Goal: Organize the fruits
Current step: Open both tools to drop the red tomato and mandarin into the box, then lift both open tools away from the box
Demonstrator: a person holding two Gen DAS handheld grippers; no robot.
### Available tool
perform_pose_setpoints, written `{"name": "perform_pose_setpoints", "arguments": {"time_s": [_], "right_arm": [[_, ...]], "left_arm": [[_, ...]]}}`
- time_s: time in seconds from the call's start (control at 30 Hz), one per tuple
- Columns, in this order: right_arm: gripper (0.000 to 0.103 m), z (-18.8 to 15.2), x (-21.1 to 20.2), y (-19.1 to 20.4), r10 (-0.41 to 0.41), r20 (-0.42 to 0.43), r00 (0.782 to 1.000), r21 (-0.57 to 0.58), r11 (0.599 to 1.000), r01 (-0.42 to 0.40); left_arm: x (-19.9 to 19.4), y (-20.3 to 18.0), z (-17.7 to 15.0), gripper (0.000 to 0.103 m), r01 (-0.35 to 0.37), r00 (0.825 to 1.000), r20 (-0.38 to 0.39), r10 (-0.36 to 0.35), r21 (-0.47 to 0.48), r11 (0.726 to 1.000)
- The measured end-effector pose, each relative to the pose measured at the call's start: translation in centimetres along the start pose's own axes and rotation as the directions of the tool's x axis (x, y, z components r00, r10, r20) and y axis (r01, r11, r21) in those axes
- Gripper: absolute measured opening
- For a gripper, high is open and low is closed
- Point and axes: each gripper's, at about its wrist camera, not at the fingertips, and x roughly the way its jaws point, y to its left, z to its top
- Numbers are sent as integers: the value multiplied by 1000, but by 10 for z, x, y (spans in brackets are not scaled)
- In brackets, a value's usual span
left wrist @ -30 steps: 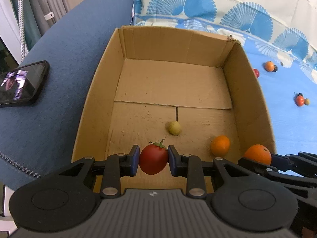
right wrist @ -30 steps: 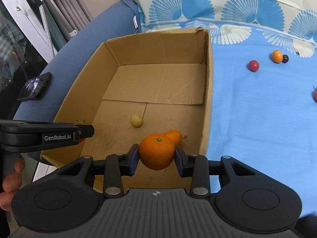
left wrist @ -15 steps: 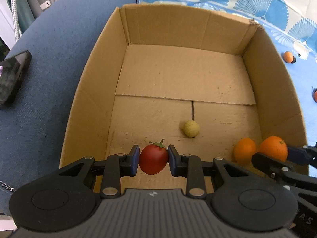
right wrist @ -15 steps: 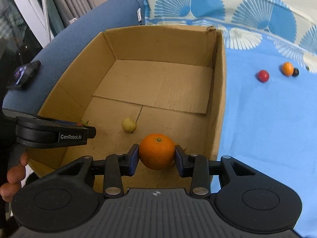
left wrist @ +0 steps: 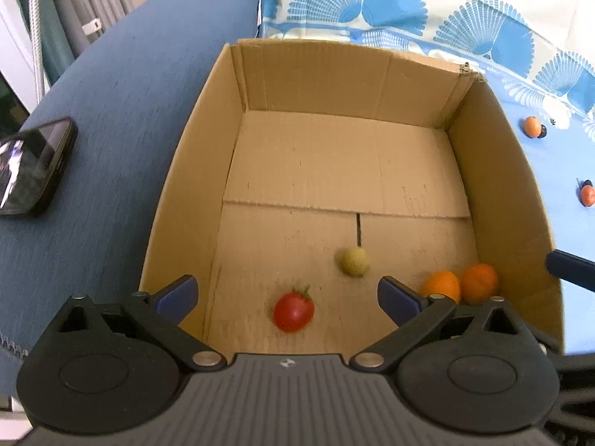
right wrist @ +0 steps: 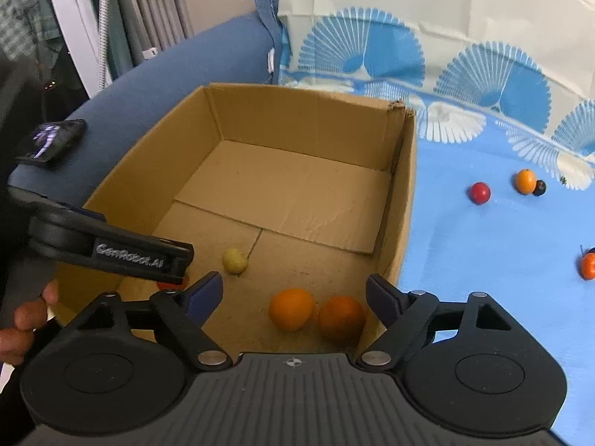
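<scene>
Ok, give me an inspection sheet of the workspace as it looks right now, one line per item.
Surface: blue patterned cloth over a blue sofa.
Job's things: open cardboard box holding a tomato, a small yellow fruit and two oranges touching in its near right corner.
Clutter: loose on the cloth, a red fruit, a small orange beside a dark fruit, and another orange-red fruit at the edge.
Grippers: left gripper and right gripper both open and empty above the box.
Cables: nothing seen.
Surroundings: phone on the sofa arm; curtains behind.
</scene>
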Motion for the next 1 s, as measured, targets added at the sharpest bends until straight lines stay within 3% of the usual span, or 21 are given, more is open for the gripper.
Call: {"name": "perform_pose_setpoints", "arguments": {"time_s": [0.07, 0.7, 1.0], "right_arm": [[92, -5, -13, 4, -11, 8, 1000, 5, 1000, 11], [100, -74, -143, 33, -46, 130, 990, 107, 994, 32], [102, -90, -188, 47, -76, 221, 972, 107, 993, 53]], "left_arm": [[-9, 0, -5, 103, 1, 1000, -1, -1, -1, 1000], [-123, -2, -103, 103, 18, 996, 89, -18, 3, 1000], [-165, -1, -134, 103, 30, 985, 168, -29, -7, 1000]]}}
